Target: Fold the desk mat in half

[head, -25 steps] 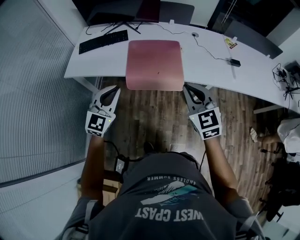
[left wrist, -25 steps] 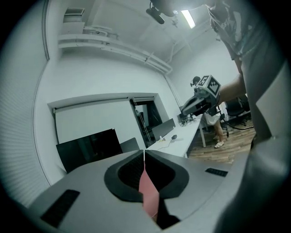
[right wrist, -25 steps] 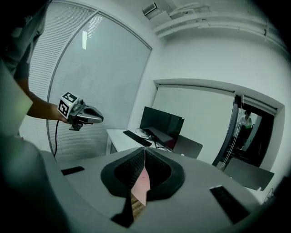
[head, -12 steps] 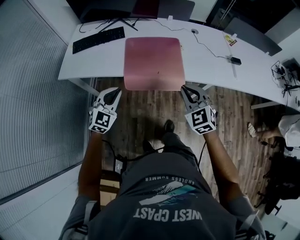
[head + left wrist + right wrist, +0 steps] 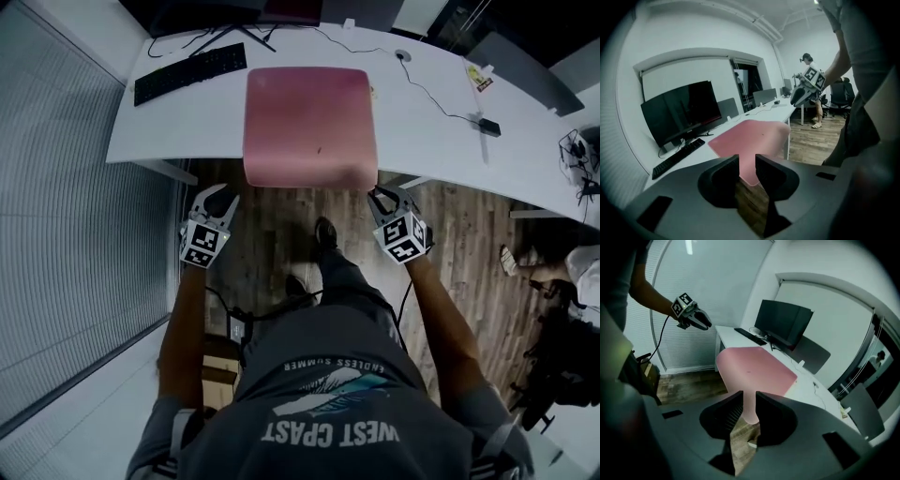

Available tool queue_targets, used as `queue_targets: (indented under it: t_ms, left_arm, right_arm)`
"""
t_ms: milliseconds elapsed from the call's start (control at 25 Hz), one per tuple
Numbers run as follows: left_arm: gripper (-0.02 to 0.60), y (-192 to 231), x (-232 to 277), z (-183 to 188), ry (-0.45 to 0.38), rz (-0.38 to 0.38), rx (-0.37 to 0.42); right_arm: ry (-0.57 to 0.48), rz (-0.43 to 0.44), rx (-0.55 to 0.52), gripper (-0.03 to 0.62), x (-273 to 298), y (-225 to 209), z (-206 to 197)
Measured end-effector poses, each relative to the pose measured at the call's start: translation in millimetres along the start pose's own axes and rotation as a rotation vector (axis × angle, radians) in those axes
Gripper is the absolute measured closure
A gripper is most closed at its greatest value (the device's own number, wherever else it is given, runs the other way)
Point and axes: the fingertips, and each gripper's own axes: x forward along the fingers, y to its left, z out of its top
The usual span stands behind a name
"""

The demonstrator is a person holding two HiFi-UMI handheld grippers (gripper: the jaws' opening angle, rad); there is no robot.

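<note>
The pink desk mat (image 5: 309, 122) lies flat and unfolded on the white desk (image 5: 422, 131), its near edge hanging over the desk's front. My left gripper (image 5: 218, 193) hovers over the floor just below and left of the mat's near left corner. My right gripper (image 5: 383, 193) sits just below the near right corner. Both sets of jaws are opening, with nothing between them. In the left gripper view the mat (image 5: 752, 136) shows through the narrow gap of the left gripper (image 5: 747, 162). In the right gripper view the mat (image 5: 754, 364) lies beyond the right gripper (image 5: 749, 400).
A black keyboard (image 5: 190, 72) lies at the desk's back left, in front of a dark monitor (image 5: 680, 112). A cable runs to a small black box (image 5: 489, 127) at the right. Wooden floor (image 5: 281, 234) lies below; a slatted wall (image 5: 66, 206) stands left. Office chairs (image 5: 840, 96) stand behind.
Both grippers have come forward to the mat's near corners as the person stepped toward the desk. Their jaws, shut before, now stand slightly apart.
</note>
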Motion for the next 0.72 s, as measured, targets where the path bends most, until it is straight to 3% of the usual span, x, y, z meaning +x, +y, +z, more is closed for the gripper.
queue_targets:
  t_ms: [240, 400, 560, 680, 720]
  left_arm:
    - [0.417, -8, 46, -50, 0.088, -0.051, -0.109]
    - [0.403, -16, 69, -71, 0.126, -0.075, -0.138]
    - [0.403, -22, 83, -81, 0.149, -0.084, -0.148]
    - [0.403, -24, 90, -83, 0.157, -0.091, -0.15]
    - [0.403, -24, 92, -84, 0.156, -0.091, -0.151]
  right_arm:
    - [0.119, 0.086, 0.231, 0.433, 57, -10, -60]
    - [0.171, 0.148, 0.475, 0.367, 88, -15, -91]
    - [0.194, 0.199, 0.63, 0.339, 112, -12, -114]
    - [0.192, 0.228, 0.692, 0.349, 122, -8, -120]
    - [0.188, 0.228, 0.689, 0.397, 122, -9, -120]
